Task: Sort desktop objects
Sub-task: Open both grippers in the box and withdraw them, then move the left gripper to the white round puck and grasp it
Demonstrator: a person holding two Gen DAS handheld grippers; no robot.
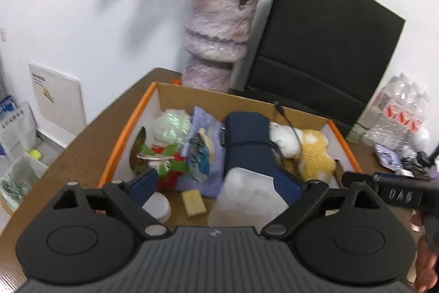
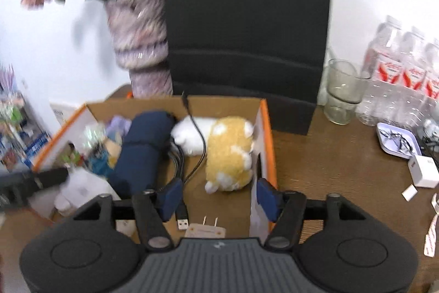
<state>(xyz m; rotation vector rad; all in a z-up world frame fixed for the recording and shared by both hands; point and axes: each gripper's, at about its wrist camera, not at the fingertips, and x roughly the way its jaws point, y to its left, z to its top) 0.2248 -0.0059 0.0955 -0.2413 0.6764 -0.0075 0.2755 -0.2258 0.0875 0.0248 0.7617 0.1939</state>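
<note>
The left tongs point(image 1: 216, 188) hang spread wide above the near end of the cardboard box point(image 1: 131, 125), nothing clamped between the blue pads; a translucent white container point(image 1: 247, 199) lies in the gap, just short of the right pad, though blur hides whether they touch. The right tongs point(image 2: 219, 197) are likewise released, straddling the box's right wall point(image 2: 260, 155), one pad inside and one outside. Inside the box, just beyond the left tongs, lie a small yellow block point(image 1: 194, 203) and a white round lid point(image 1: 157, 206) on the box floor. Farther in sit a red and green toy point(image 1: 170, 164), a lilac cloth point(image 1: 208, 144) and a navy pouch point(image 1: 247, 144) along the middle. To the pouch's right a yellow and white plush point(image 2: 230, 153) rests against the box's right wall, with a black cable point(image 2: 196, 136) draped over it, its USB plug point(image 2: 181, 220) beside a white charger point(image 2: 205, 231) at the near edge. Behind the box stand a marbled vase point(image 1: 216, 37) and a black paper bag point(image 1: 323, 45). Right of the box, on the counter point(image 2: 343, 155), are a glass cup point(image 2: 341, 92), bottled water point(image 2: 397, 78) and a small white cube point(image 2: 424, 172).
</note>
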